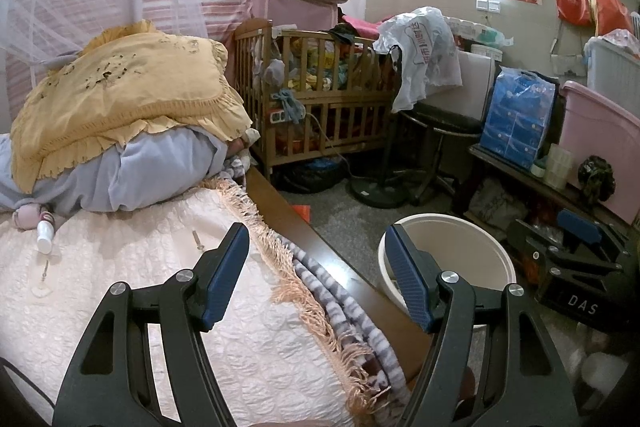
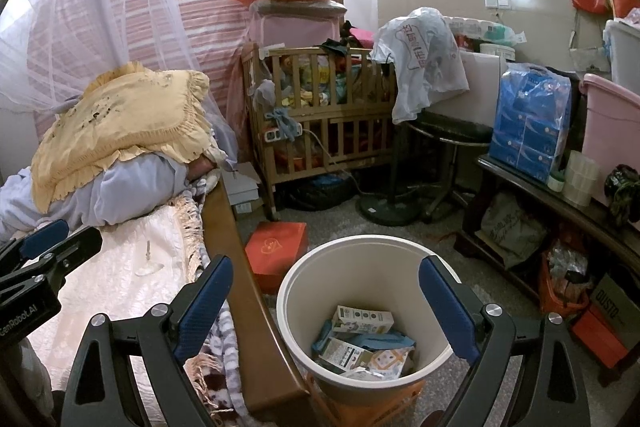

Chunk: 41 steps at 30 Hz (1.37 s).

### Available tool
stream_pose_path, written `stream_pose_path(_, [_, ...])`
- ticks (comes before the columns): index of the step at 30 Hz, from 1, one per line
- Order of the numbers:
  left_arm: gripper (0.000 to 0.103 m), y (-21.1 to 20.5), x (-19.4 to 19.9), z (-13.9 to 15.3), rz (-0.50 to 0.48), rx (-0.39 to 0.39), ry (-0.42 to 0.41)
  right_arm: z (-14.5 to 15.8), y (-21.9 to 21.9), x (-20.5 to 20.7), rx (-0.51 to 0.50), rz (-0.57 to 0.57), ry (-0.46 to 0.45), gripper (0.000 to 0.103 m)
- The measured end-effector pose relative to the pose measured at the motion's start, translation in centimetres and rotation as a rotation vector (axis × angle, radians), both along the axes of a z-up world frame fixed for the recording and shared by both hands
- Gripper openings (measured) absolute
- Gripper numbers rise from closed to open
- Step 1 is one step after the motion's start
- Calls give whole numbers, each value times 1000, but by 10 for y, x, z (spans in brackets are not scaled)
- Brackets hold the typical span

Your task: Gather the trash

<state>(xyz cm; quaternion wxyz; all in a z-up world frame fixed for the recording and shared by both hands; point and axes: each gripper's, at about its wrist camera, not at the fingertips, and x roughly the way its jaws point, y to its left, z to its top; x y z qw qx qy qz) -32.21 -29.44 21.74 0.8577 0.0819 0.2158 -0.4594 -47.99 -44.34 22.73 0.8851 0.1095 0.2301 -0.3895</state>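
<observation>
My left gripper hangs open over the fringed edge of the bed, with nothing between its fingers. On the quilt to its left lie a small white bottle, a thin stick and a white scrap. The white scrap also shows in the right wrist view. My right gripper is open above the white bin, which stands on the floor beside the bed. The bin holds several crumpled cartons and wrappers. Each view shows the other gripper at its edge: the right gripper and the left gripper.
A yellow pillow sits on folded bedding at the head of the bed. A red box lies on the floor next to the bin. A wooden crib, a fan base and a low bench with a blue tissue pack ring the floor.
</observation>
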Motion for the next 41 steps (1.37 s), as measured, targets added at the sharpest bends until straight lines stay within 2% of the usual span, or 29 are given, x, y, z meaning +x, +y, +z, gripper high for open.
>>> stream_pose_path(31, [70, -3, 1, -8, -29, 25, 17, -7, -2, -5, 8, 3, 8, 93])
stream_pose_path(36, [70, -2, 7, -10, -39, 25, 46, -14, -2, -6, 10, 8, 20, 94])
stream_pose_path(41, [70, 10, 20, -13, -22, 25, 61, -12, 3, 9, 9, 28, 41, 94])
